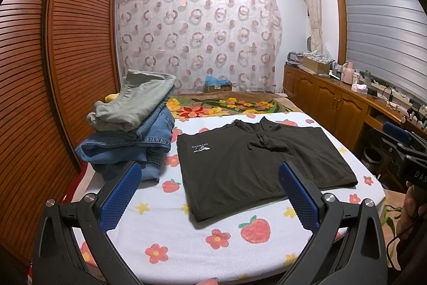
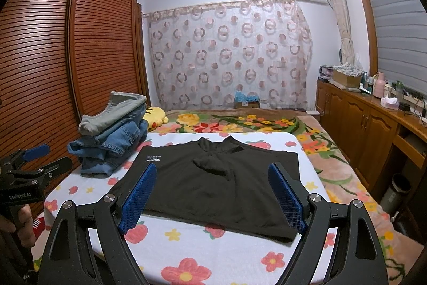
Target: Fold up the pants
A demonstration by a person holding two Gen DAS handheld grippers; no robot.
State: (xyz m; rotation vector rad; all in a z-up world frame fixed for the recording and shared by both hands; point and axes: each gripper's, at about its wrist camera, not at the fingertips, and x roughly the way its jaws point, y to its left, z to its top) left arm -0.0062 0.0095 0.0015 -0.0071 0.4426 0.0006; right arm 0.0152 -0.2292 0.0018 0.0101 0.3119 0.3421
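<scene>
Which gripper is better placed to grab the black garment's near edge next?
Likely the right gripper: open, it frames the black garment centrally. The left gripper, also open, sits toward its left side.

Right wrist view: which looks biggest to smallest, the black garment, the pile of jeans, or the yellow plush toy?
1. Black garment, largest, though nearest the camera.
2. Pile of jeans.
3. Yellow plush toy, smallest, partly hidden behind the pile.

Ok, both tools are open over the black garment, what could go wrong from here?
The rumpled ridge mid-cloth may get folded in as a crease. The stack of jeans and grey pants sits close on the left; a wide sweep by the left tool could topple it. The right tool risks pinching the strawberry sheet too.
</scene>
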